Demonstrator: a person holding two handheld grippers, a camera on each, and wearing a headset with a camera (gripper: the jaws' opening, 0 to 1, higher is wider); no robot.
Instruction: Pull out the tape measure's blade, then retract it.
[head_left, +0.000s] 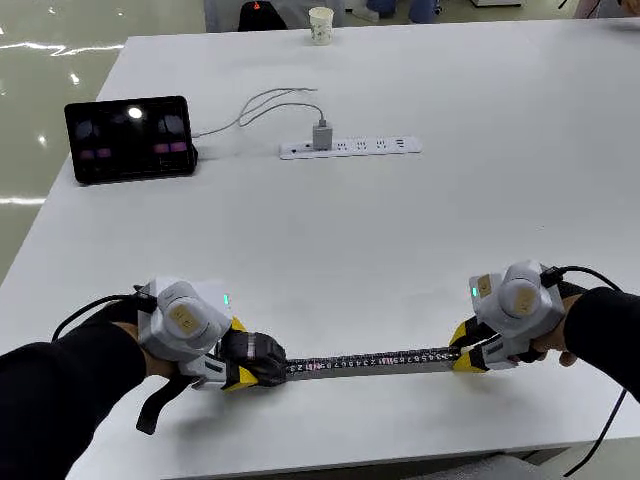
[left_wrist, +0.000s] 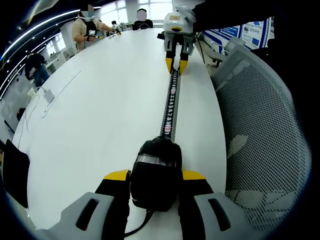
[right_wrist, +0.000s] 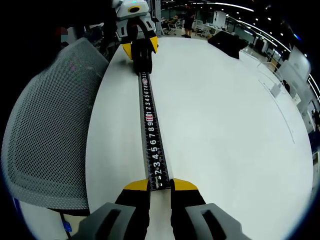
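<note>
Head view: the left gripper (head_left: 238, 357) clamps the black tape measure case (head_left: 264, 357); the right gripper (head_left: 464, 349) pinches the tip of the extended blade (head_left: 370, 361) over the white table (head_left: 400, 230).

**Quick count of what's on the bench**

One white bench (head_left: 400, 220). Two grippers, the left gripper (head_left: 240, 352) and the right gripper (head_left: 460, 348). Each has two yellow-tipped fingers (left_wrist: 118, 176), so that's four fingers total. One tape measure (head_left: 255, 358), black case, with one blade (head_left: 370, 362). Further back there's one dark tablet (head_left: 130, 138) and one white power strip (head_left: 350, 147) with a single charger (head_left: 322, 134) plugged into it. One paper cup (head_left: 321, 25) sits way at the far edge. One mesh chair (left_wrist: 265, 125) is next to the bench.
</note>
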